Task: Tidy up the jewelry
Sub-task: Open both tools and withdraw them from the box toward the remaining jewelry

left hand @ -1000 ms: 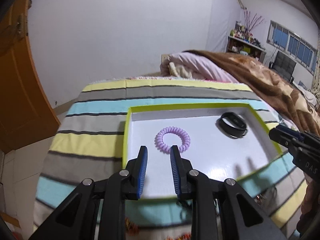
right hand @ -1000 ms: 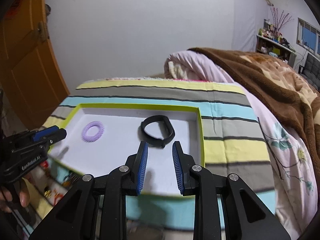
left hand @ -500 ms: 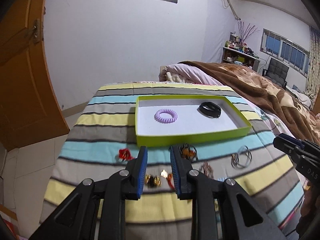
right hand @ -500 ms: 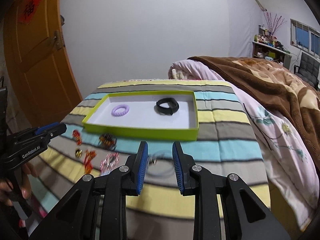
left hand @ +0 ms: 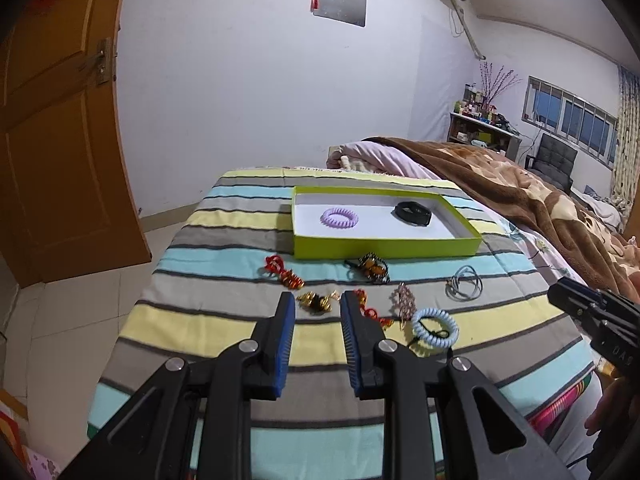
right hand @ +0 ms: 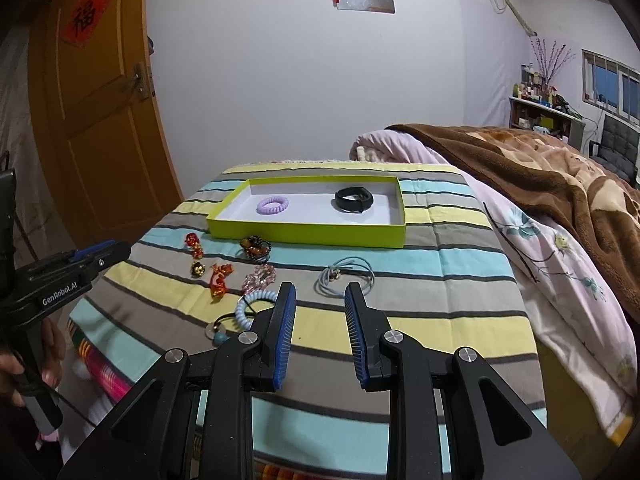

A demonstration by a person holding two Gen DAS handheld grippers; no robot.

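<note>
Both grippers hang over the near edge of the striped blanket [left hand: 224,316], jaws spread, nothing pinched: left gripper [left hand: 318,304], right gripper [right hand: 320,294], with ribbed blue pads. At 1 o'clock from the left one sits a pale blue coil hair tie [left hand: 435,327]. Further out are a glittery pink clip [right hand: 259,276], twisty red-orange charms [left hand: 282,272] and a thin grey elastic loop [right hand: 347,275]. Beyond them, the lime-green cardboard tray [left hand: 384,247] holds a ridged purple coil tie [left hand: 339,218] and a smooth black band [left hand: 413,213]. Fuzzy brown blanket [right hand: 520,168] at 2 o'clock, orange door [right hand: 92,120] at 10.
</note>
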